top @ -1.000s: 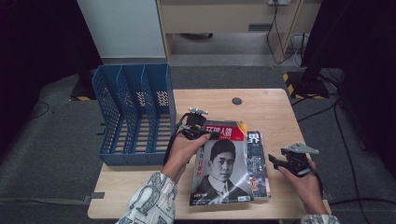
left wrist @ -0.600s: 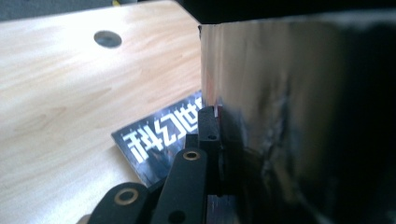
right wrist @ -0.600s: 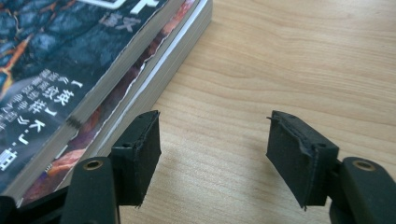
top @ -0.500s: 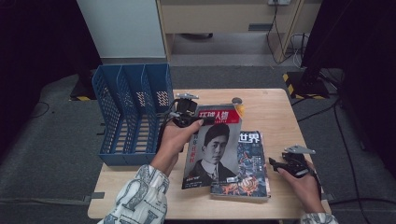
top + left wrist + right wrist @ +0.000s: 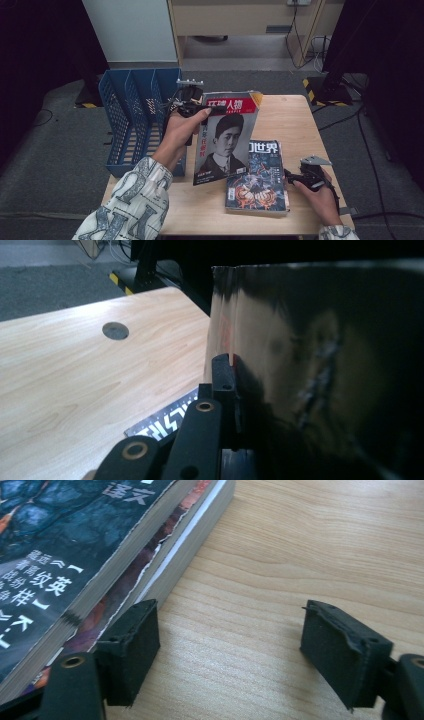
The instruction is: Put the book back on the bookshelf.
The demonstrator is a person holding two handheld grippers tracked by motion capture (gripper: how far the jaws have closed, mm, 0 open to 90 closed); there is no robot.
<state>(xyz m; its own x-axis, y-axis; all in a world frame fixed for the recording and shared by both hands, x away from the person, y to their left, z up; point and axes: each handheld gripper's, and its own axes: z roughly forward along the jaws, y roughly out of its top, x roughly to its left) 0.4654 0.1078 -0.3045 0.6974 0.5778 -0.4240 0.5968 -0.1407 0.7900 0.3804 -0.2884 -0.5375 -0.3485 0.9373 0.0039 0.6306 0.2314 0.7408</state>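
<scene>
One magazine (image 5: 227, 135) clamped in left gripper (image 5: 192, 102), two stacked books (image 5: 257, 180) on table (image 5: 295, 120), right gripper (image 5: 227, 650) jaws just opening, empty.

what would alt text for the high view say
The left tool holds a portrait-cover magazine tilted up off a wooden table, beside a blue file rack. The right tool rests open by the remaining magazine stack.
</scene>
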